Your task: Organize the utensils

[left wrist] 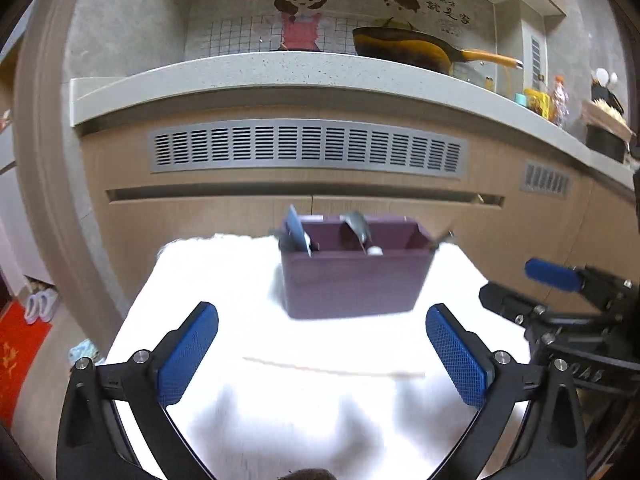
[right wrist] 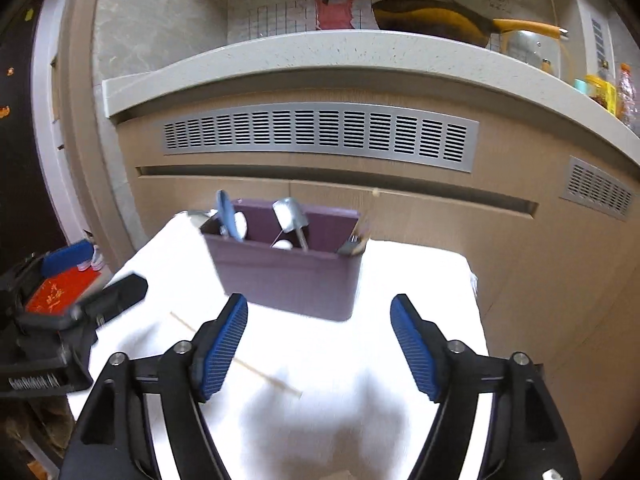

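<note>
A purple utensil holder point(left wrist: 352, 276) stands upright at the far end of a white cloth point(left wrist: 280, 412); it also shows in the right wrist view point(right wrist: 288, 276). Utensils stick out of its compartments: a blue one point(right wrist: 226, 212) at left, a metal spoon point(right wrist: 292, 216) in the middle, dark handles point(right wrist: 356, 240) at right. A pale wooden chopstick point(left wrist: 332, 368) lies on the cloth in front of the holder, also in the right wrist view point(right wrist: 256, 372). My left gripper point(left wrist: 320, 344) is open above it, empty. My right gripper point(right wrist: 320, 344) is open and empty, with the chopstick under its left finger.
A wooden cabinet front with a grey vent point(left wrist: 308, 148) rises behind the table under a pale counter point(left wrist: 280, 76). A yellow-handled pan point(left wrist: 404, 48) and bottles point(left wrist: 558, 100) sit on the counter. A red mat point(left wrist: 16, 352) lies on the floor at left.
</note>
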`<state>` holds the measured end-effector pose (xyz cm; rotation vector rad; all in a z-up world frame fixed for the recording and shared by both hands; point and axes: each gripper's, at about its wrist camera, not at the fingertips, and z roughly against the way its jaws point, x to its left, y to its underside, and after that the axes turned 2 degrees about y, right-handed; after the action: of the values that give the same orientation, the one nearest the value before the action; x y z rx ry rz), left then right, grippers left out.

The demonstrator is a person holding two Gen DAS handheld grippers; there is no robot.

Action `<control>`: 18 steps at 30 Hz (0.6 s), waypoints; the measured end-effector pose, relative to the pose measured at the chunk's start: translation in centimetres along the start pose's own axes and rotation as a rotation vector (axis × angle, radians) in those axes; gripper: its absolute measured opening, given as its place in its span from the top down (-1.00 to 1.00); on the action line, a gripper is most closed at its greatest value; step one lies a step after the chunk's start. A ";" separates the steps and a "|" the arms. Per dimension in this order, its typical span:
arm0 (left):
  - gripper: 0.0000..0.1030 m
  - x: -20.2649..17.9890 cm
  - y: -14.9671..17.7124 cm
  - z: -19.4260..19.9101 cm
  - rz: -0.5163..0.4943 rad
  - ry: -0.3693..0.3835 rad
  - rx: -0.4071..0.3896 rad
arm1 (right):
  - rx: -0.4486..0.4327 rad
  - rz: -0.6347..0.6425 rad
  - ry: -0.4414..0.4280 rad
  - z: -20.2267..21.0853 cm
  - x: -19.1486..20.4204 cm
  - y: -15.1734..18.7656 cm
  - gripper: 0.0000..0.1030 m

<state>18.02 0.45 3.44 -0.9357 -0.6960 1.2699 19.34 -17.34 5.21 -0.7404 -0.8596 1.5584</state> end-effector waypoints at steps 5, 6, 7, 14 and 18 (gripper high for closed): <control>-1.00 -1.1 3.5 3.8 -0.025 -0.031 -0.034 | -0.024 0.006 0.013 3.5 0.7 3.0 -0.72; -1.00 -1.3 4.0 4.4 -0.029 -0.040 -0.038 | -0.026 0.006 0.022 4.1 0.6 3.6 -0.72; -1.00 -1.4 4.4 4.8 -0.034 -0.052 -0.041 | -0.030 -0.002 0.038 4.8 0.6 4.4 -0.73; -1.00 -1.7 6.3 7.3 0.012 -0.064 -0.049 | -0.022 -0.100 0.081 7.7 -0.4 8.4 -0.84; -1.00 -2.5 6.9 7.8 -0.024 -0.078 -0.034 | -0.045 -0.116 0.115 8.8 -0.3 9.6 -0.88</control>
<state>7.58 -0.28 1.25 -0.9066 -0.7894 1.2824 6.98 -19.49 1.75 -0.7912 -0.8401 1.3839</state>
